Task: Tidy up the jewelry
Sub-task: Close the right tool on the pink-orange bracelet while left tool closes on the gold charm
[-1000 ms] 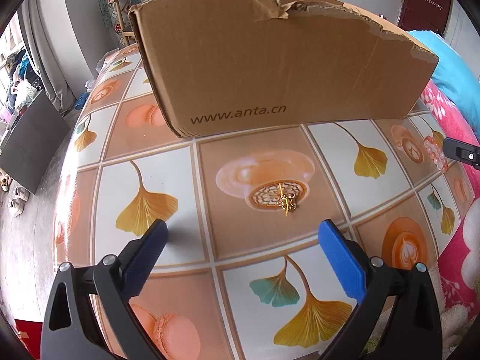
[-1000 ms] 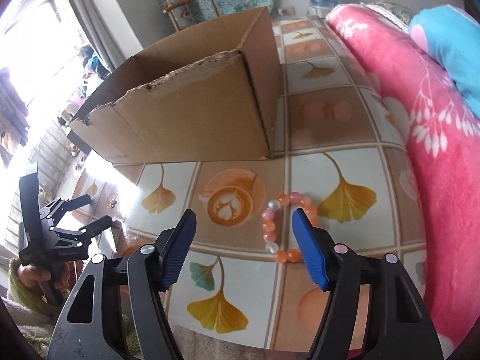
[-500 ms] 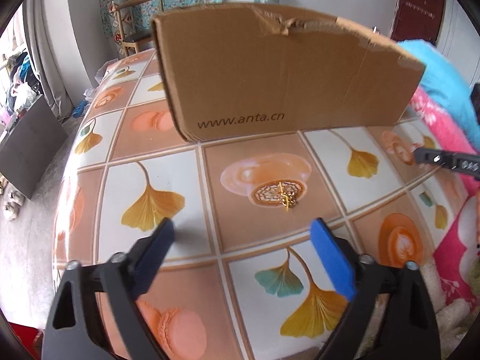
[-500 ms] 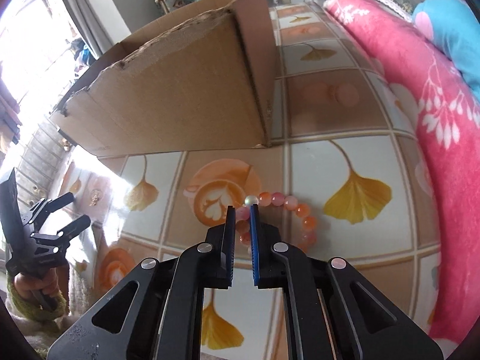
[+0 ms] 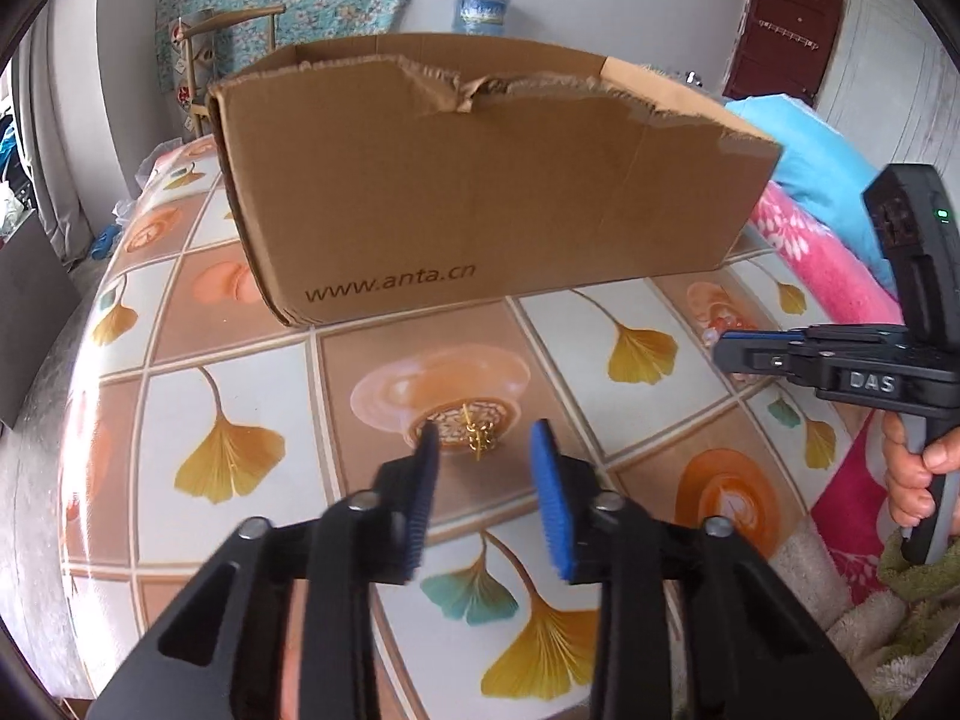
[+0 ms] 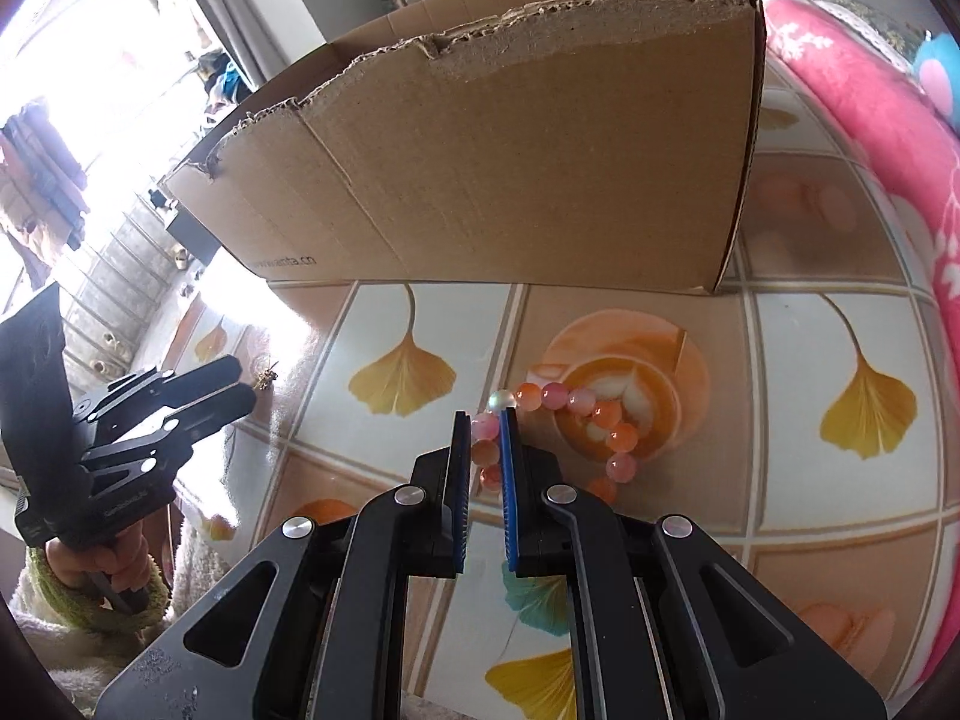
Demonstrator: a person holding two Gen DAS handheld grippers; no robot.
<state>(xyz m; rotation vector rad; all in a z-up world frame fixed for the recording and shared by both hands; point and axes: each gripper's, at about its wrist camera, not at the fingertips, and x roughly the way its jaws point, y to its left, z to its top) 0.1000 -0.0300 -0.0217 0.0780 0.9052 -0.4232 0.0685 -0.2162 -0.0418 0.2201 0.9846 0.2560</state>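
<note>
**Both tongs closing in on jewelry**

Our right gripper [image 6: 485,420] is clenched on the beaded bracelet [image 6: 558,426] at frame centre, ready to lift it. Our left gripper [image 5: 483,450] is released, its jaws straddling the small gold earring [image 5: 478,433]. The cardboard box [image 5: 480,192], filling the upper frame, looks like the destination.

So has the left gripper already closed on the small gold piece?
No: in the left wrist view the left gripper has its fingers apart, with the small gold piece lying untouched on the tablecloth between them.
</note>
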